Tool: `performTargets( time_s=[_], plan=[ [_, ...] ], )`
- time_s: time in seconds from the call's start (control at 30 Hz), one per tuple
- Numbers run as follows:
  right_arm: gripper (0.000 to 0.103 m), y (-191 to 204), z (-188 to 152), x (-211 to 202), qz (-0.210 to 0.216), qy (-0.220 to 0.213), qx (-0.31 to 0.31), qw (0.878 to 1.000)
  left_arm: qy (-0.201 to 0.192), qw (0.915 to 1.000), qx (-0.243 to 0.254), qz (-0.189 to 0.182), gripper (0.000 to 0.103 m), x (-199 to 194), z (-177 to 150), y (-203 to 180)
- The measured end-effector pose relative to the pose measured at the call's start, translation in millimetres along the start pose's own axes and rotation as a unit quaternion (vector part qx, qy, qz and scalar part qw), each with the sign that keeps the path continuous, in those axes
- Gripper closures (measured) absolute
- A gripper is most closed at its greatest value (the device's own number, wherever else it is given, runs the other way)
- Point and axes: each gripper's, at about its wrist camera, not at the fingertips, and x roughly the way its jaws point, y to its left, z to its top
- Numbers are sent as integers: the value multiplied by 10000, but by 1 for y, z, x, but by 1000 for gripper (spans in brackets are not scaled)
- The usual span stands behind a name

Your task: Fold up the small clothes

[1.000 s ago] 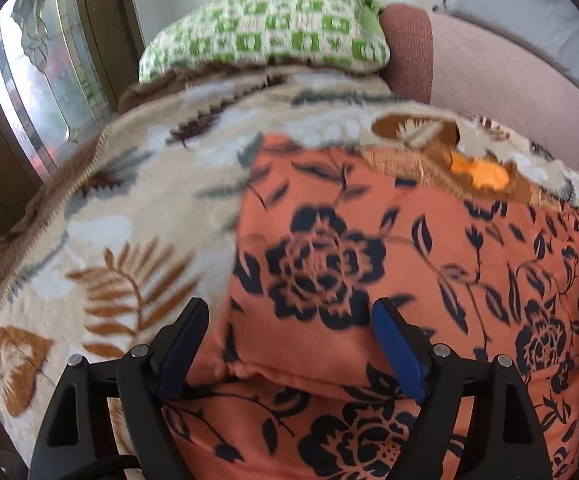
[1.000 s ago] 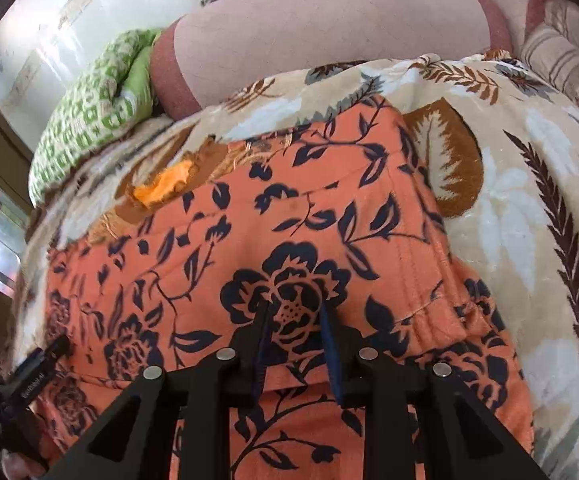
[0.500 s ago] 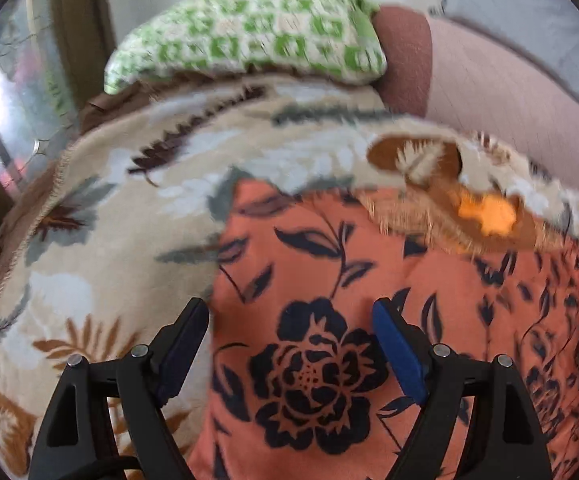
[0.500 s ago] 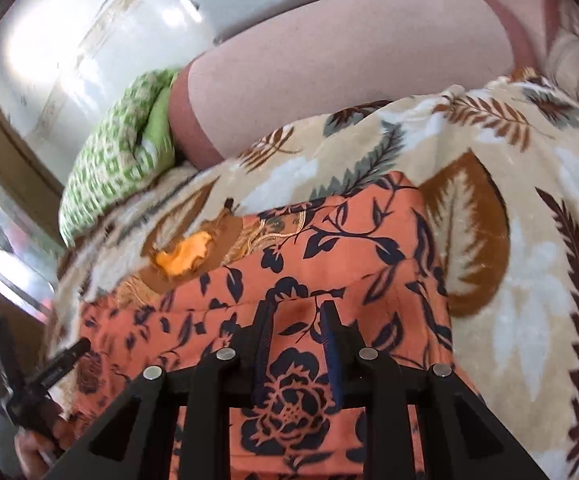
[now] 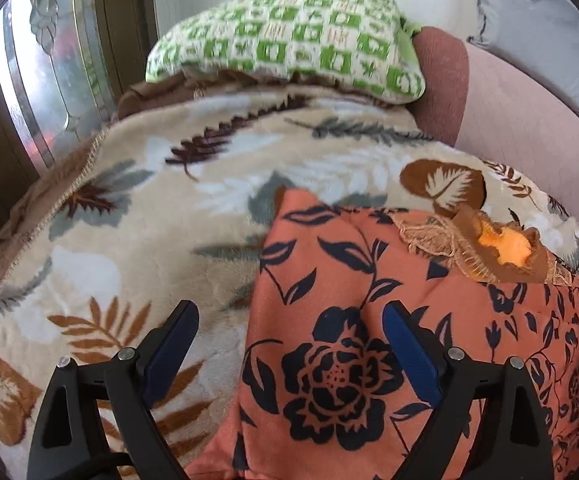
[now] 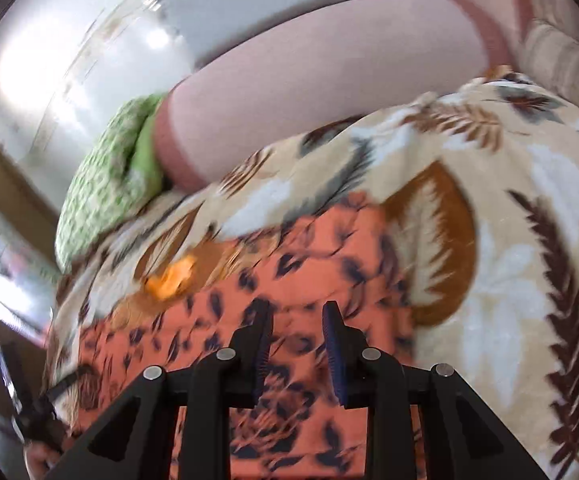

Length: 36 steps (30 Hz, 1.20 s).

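An orange garment with dark blue flowers [image 5: 329, 280] lies on a leaf-patterned blanket [image 5: 129, 220]. At its far edge sits brown lace trim with an orange patch [image 5: 505, 244]. My left gripper [image 5: 289, 312] hovers over the garment's left edge. Its jaws are wide apart and opening, and the pads press on nothing. In the right wrist view the garment [image 6: 289, 280] is blurred. My right gripper [image 6: 296, 308] hangs above it with a narrow gap between the fingers and no cloth visibly pinched. The left gripper [image 6: 21, 412] also shows at that view's lower left.
A green-and-white checked pillow [image 5: 289, 40] lies at the head of the bed. A pink bolster [image 5: 529, 120] and a grey pillow [image 5: 549, 20] are beside it. A glazed wooden door [image 5: 37, 80] stands at the left, beyond the blanket's edge.
Both grippers moved forward over the garment toward its far edge. The left jaws spread a little wider. The right view tipped up and now shows more bolster and wall.
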Motion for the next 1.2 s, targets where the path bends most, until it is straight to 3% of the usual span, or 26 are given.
performTargets(
  time_s=[0.07,0.13,0.2,0.3,0.43,0.5,0.57,0.63,0.7,0.8,0.93,1.03,1.13,1.2],
  plan=[
    [74,12,-9,6,-85,144,-249,9995,58,9998,126,155,9,2,-2,-3],
    [74,15,-16,15,-139,369,-339,9986,437,9979,288,372,9,16,-9,-6],
    [75,11,-25,31,-477,831,-310,9949,474,9982,197,304,9,19,-13,-5],
    [75,13,-28,32,-503,757,-339,9953,413,9988,191,190,9,7,-9,-5],
    [75,23,-31,21,-278,648,-328,9970,-146,9991,312,263,9,-11,-13,-12],
    [75,35,-36,19,-366,620,-523,9960,-40,9984,466,330,9,-7,-19,-14],
    [75,44,-44,18,-375,762,-725,9937,386,9965,666,314,8,11,-28,-18],
    [75,55,-56,27,-593,886,-997,9893,222,9989,377,186,5,7,-30,-9],
    [75,64,-63,25,-812,712,-1276,9859,512,9982,313,5,5,3,-25,-4],
    [75,66,-66,16,-768,638,-1109,9888,110,9991,419,34,5,-23,-29,-2],
    [75,66,-82,-11,-501,542,-587,9955,-162,9983,519,-214,5,-61,-62,4],
    [75,72,-105,-29,-465,614,-596,9952,-129,9980,385,-484,5,-82,-89,7],
    [75,76,-134,-52,-429,740,-623,9944,-338,9966,583,-478,5,-108,-129,7],
    [75,77,-151,-60,-436,905,-664,9927,-235,9958,685,-561,5,-116,-150,7]
  ],
)
